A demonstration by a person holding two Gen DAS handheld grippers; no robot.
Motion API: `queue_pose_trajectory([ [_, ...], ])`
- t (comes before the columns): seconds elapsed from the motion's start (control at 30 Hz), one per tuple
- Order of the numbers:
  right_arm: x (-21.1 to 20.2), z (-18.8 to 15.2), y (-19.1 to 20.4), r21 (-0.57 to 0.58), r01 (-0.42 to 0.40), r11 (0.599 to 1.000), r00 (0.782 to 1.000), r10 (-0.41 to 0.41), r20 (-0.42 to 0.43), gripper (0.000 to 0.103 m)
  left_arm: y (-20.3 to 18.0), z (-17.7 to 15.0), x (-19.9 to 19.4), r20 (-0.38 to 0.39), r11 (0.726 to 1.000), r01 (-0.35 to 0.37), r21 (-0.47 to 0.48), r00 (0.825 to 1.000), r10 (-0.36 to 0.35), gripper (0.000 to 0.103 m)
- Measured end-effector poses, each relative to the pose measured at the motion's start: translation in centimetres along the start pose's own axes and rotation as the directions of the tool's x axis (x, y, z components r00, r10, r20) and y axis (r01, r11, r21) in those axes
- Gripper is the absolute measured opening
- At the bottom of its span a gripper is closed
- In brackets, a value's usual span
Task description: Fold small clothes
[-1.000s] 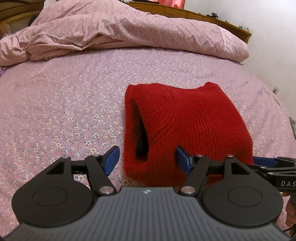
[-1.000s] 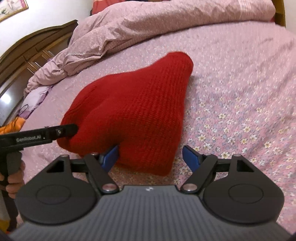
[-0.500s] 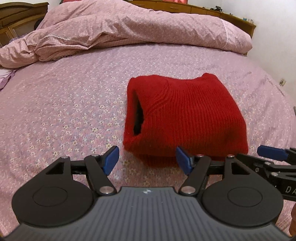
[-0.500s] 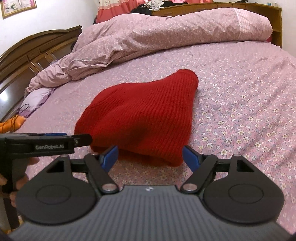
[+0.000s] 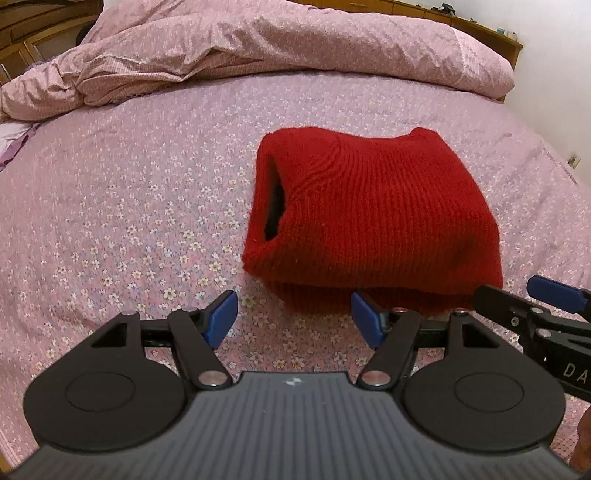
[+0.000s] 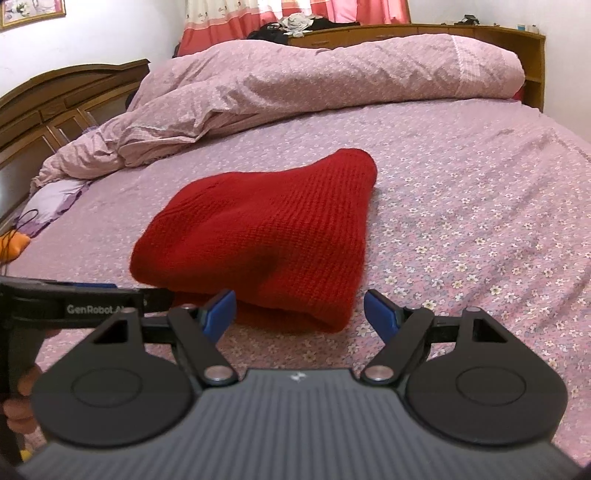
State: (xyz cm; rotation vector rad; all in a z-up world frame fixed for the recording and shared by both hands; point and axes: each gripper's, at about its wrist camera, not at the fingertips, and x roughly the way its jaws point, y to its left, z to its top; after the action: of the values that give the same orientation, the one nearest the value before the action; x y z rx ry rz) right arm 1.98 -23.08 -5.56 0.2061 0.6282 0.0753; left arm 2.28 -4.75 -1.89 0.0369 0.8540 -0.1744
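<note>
A red knitted sweater (image 5: 373, 218) lies folded into a thick bundle on the pink flowered bed sheet (image 5: 129, 206); it also shows in the right wrist view (image 6: 266, 236). My left gripper (image 5: 293, 319) is open and empty, just short of the bundle's near edge. My right gripper (image 6: 299, 312) is open and empty, in front of the bundle's other near edge. Each gripper shows at the side of the other's view, the right one (image 5: 546, 306) and the left one (image 6: 74, 299), both apart from the sweater.
A rumpled pink duvet (image 5: 258, 48) lies across the far side of the bed. A wooden headboard (image 6: 55, 107) stands at the left, a wooden shelf (image 6: 461, 33) behind. Lilac cloth (image 6: 51, 199) and an orange item (image 6: 13, 245) lie at the left edge.
Both grippers have pulled back from the sweater, which lay between their open fingers one second ago. The bundle now rests alone on the sheet.
</note>
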Motion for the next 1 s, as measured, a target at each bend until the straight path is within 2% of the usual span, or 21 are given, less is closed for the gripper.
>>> queue_pose_trajectory([
  [1.0, 0.7, -0.7, 0.2, 0.011, 0.01, 1.0, 1.0, -0.01, -0.023, 0.078, -0.2, -0.5, 1.5, -0.047, 1.0, -0.023, 0.009, 0.999, 0.024, 0.073],
])
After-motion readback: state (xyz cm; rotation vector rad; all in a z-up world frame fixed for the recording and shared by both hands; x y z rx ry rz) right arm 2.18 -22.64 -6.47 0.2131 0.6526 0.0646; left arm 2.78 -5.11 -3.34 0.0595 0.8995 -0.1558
